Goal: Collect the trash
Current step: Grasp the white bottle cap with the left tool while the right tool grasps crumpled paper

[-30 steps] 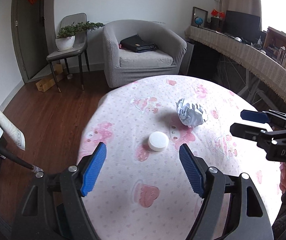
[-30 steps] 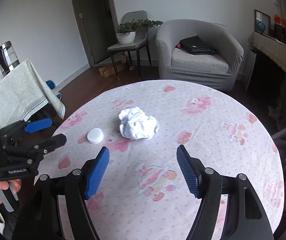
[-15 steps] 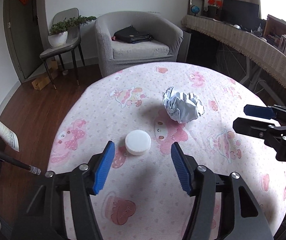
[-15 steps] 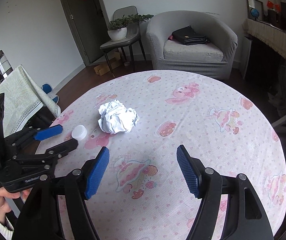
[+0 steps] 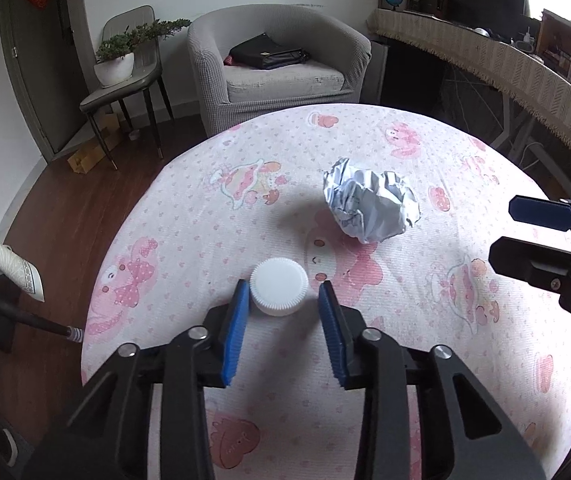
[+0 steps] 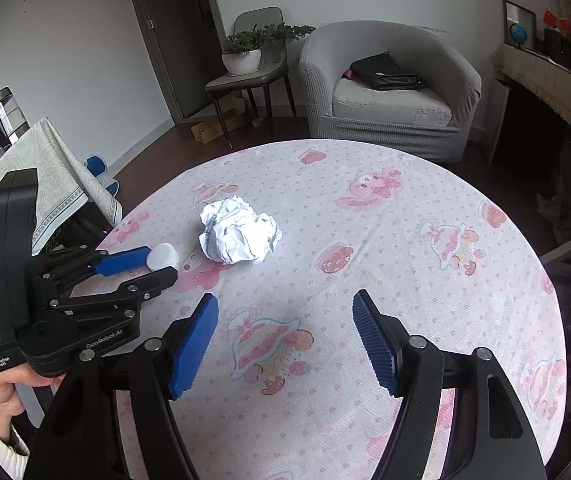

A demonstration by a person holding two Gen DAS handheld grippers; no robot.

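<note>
Left wrist view: left hand-held gripper (image 5: pixel 284 294) has been closing around white cap (image 5: pixel 279 287), right pad not yet touching.

- Round table (image 5: pixel 189 216) in a pink cartoon-print cloth, directly beneath the gripper
- Grey armchair (image 5: pixel 277 68) beyond it, a black bag (image 5: pixel 269 56) on its seat
- Chair with a potted plant (image 5: pixel 119 60), far ahead to the left
</note>
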